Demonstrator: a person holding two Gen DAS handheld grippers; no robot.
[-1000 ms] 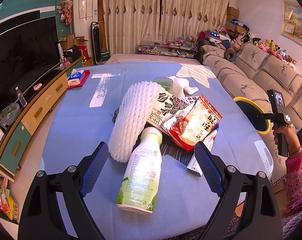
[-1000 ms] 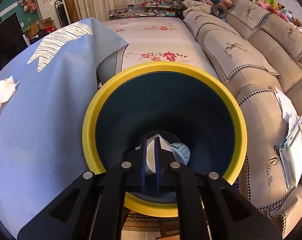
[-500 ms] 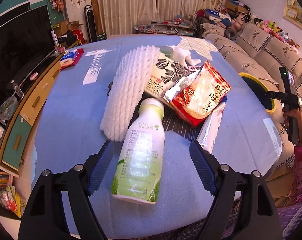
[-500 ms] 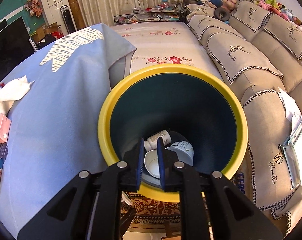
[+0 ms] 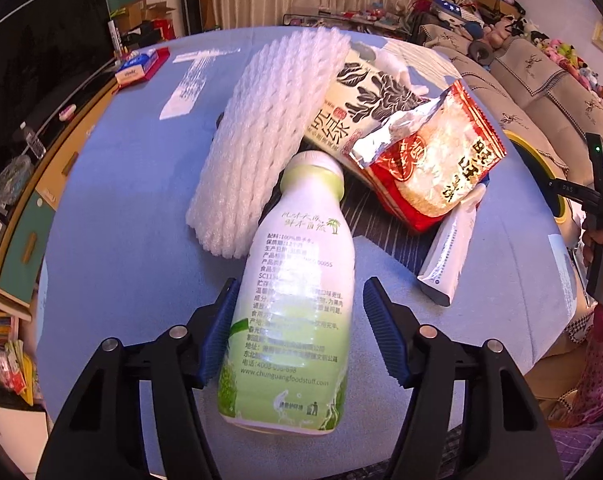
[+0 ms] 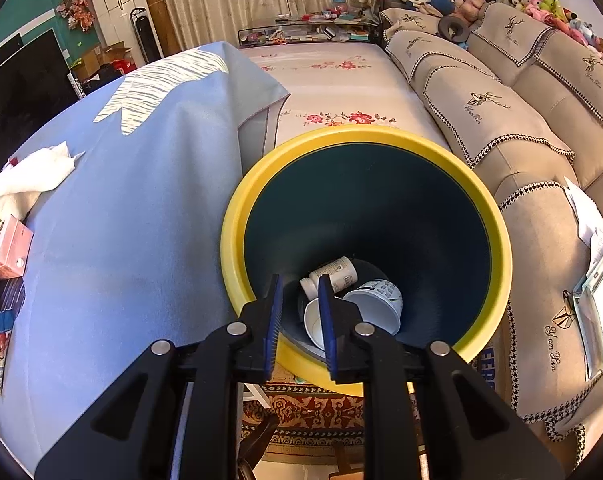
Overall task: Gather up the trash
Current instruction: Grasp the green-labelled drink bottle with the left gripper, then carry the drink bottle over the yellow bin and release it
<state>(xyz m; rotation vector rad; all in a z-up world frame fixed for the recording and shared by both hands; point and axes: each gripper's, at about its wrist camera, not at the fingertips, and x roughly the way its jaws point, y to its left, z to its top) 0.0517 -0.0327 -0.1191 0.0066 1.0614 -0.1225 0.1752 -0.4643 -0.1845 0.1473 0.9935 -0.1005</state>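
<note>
A white and green bottle [image 5: 293, 280] lies on the blue tablecloth [image 5: 133, 256], cap pointing away. My left gripper [image 5: 297, 320] is open with its jaws on either side of the bottle; the left pad is at its side, the right pad stands a little apart. Behind it lie a white foam net [image 5: 269, 132], a leaf-print packet [image 5: 361, 104], a red snack bag [image 5: 433, 160] and a white tube [image 5: 449, 256]. My right gripper [image 6: 299, 316] hangs over the yellow-rimmed bin [image 6: 237, 220], jaws slightly apart and empty. In the bin lie a small white bottle [image 6: 333, 274] and two cups [image 6: 377, 304].
A crumpled tissue [image 6: 29, 180] and a pink carton [image 6: 5, 248] lie on the table's left in the right wrist view. A sofa [image 6: 521, 132] stands right of the bin. A TV cabinet [image 5: 29, 216] runs along the table's left side. A red and blue box [image 5: 139, 66] sits at the far left.
My left gripper has moved forward over the bottle and narrowed around it. My right gripper has pulled back and up from the bin, its jaws opening slightly.
</note>
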